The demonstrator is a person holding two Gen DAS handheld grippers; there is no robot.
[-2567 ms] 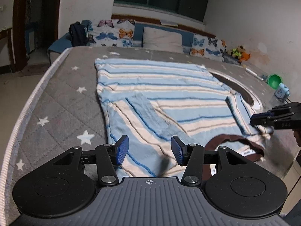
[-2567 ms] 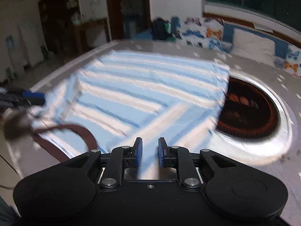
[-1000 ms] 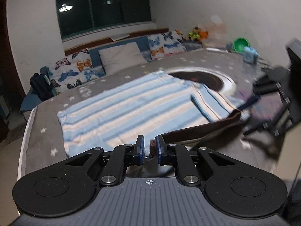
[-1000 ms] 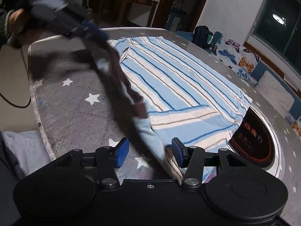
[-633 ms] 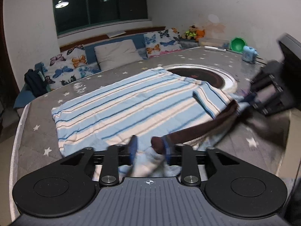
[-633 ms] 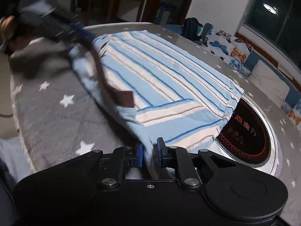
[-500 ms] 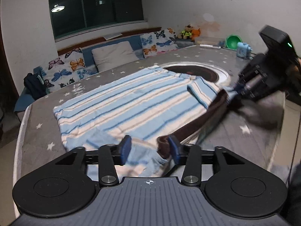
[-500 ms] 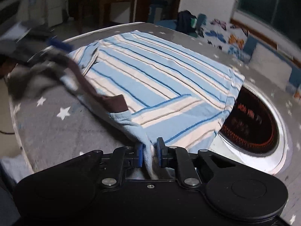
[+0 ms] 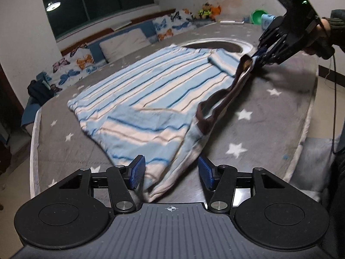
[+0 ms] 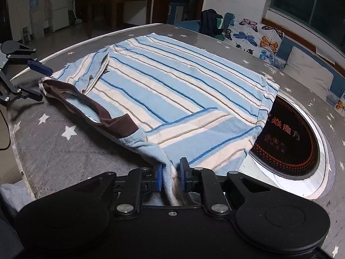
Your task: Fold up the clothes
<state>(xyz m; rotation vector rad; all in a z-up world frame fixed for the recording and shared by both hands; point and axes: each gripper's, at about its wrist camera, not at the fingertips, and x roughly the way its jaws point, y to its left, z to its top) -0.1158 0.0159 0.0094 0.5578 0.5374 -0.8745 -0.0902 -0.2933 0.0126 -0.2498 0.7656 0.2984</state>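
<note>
- Blue, cream and tan striped shirt (image 10: 172, 82), brown collar (image 10: 107, 120): lies mostly flat on the grey star-print table cover (image 10: 64, 151), neck end nearest both cameras; its far hem partly covers the round black cooktop (image 10: 289, 142) set in the table.
- Right gripper (image 10: 170, 172): jaws nearly together, pinching a pale blue fold of the shirt by the collar; cloth behind the pads is hidden by the gripper body.
- Left gripper (image 9: 171, 172): jaws opening, about halfway apart; the shirt's shoulder edge lies between them, blue pads (image 9: 137, 172) not pressing on it. In the right wrist view it is cut off at the left edge.
- Person: only a dark sleeve (image 9: 336, 23), cropped at the left wrist view's right edge.
- Butterfly-print cushions (image 9: 71, 64) behind the table; far details dim.
</note>
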